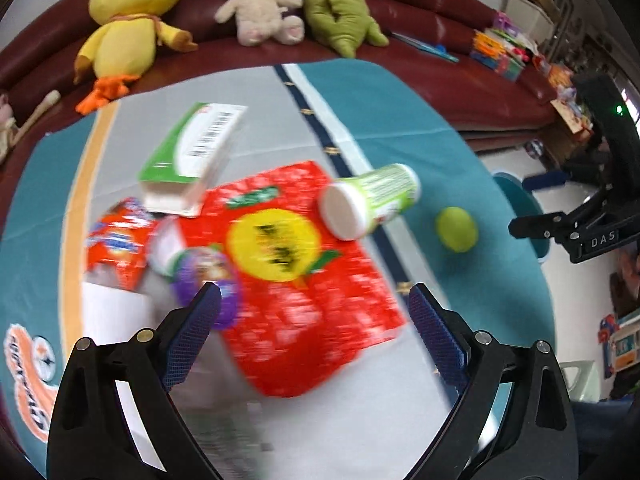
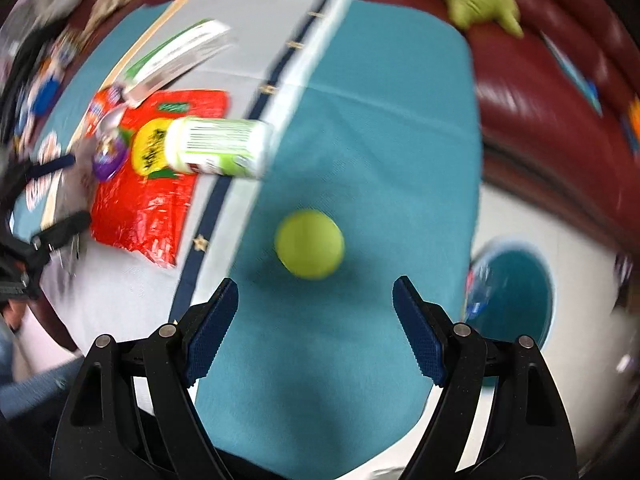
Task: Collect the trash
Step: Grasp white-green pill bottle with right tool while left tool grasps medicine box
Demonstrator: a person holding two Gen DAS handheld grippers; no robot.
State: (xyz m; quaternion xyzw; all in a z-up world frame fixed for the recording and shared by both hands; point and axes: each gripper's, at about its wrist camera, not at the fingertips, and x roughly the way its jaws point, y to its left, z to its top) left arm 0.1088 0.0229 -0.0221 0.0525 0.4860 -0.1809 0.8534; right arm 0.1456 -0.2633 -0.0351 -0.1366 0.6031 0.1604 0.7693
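Observation:
A red snack bag [image 1: 304, 280] lies flat on the table cloth [image 1: 460, 152], with a white and green canister [image 1: 368, 204] lying on its far right corner. A green and white carton [image 1: 192, 152], an orange wrapper [image 1: 118, 244] and a purple-lidded cup [image 1: 208, 276] lie to the left. My left gripper [image 1: 314, 296] is open above the red bag. My right gripper [image 2: 316, 290] is open just short of a yellow-green ball [image 2: 310, 244]; the red bag [image 2: 148, 200] and canister [image 2: 218, 146] lie left of it. The right gripper also shows in the left wrist view [image 1: 560, 232].
A dark red sofa [image 1: 440, 60] runs behind the table with a yellow duck plush [image 1: 128, 12], a beige plush [image 1: 260, 8] and a green plush [image 1: 340, 4]. A teal bin [image 2: 516, 292] stands on the floor to the right of the table. Toys and books lie on the sofa's right end.

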